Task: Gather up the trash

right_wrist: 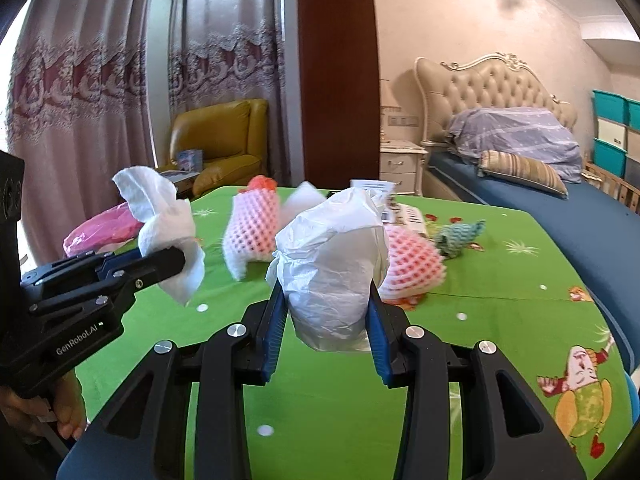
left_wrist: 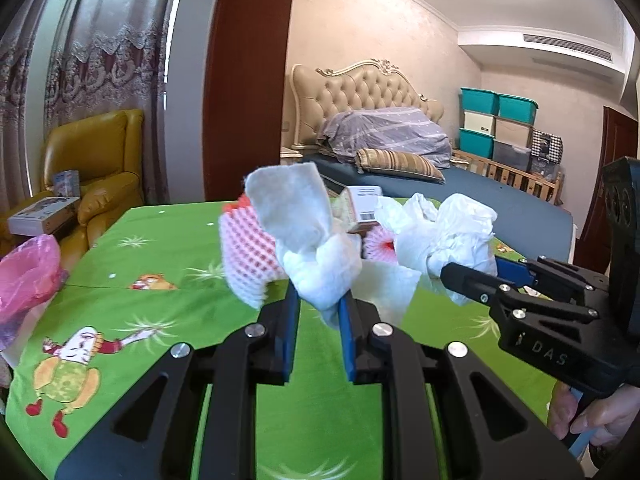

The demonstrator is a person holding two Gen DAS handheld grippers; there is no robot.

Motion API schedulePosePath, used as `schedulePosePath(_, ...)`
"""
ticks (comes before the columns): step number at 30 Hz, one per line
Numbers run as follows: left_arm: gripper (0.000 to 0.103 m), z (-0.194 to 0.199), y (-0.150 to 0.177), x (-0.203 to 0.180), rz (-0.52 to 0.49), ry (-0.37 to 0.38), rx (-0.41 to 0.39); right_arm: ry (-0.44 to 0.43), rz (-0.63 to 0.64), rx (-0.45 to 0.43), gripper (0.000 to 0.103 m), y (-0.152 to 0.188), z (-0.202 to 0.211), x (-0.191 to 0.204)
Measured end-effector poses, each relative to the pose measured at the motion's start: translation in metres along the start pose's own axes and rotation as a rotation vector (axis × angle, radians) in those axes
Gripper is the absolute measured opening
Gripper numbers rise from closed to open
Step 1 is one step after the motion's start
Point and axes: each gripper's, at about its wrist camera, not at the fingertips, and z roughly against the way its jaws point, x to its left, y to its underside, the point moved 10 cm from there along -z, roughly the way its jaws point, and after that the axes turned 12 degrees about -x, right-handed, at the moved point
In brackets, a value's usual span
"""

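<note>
White paper fills both our grippers. The left gripper has its jaws squeezed on a tissue, and the right gripper pinches a crumpled bag, both up over the green worktop. Foam nets, a box and a teal scrap still wait in the middle. The pink bag sits at the left edge, so most work is left.

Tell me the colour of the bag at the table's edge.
Pink, translucent plastic bag; it shows best in the left wrist view.
</note>
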Motion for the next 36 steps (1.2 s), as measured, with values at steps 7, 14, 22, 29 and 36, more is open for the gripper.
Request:
schedulePosePath(7, 0.018, 0.014, 0.003, 0.033, 0.022, -0.049, 0.001, -0.065, 0.052, 0.001, 0.038, -0.001, -0.014, 0.041)
schedulePosePath(14, 0.018, 0.031, 0.012, 0.070, 0.044, -0.111, 0.006, -0.137, 0.071, 0.029, 0.038, -0.001, -0.035, 0.079)
schedulePosePath(22, 0.018, 0.053, 0.015, 0.122, 0.065, -0.204, -0.005, -0.235, 0.112, 0.047, 0.038, -0.007, -0.059, 0.134)
schedulePosePath(29, 0.018, 0.076, 0.018, 0.180, 0.102, -0.281, -0.012, -0.302, 0.143, 0.065, 0.038, -0.007, -0.080, 0.181)
schedulePosePath(36, 0.019, 0.094, 0.005, 0.242, 0.089, -0.348, -0.027, -0.395, 0.195, 0.074, 0.038, -0.018, -0.108, 0.240)
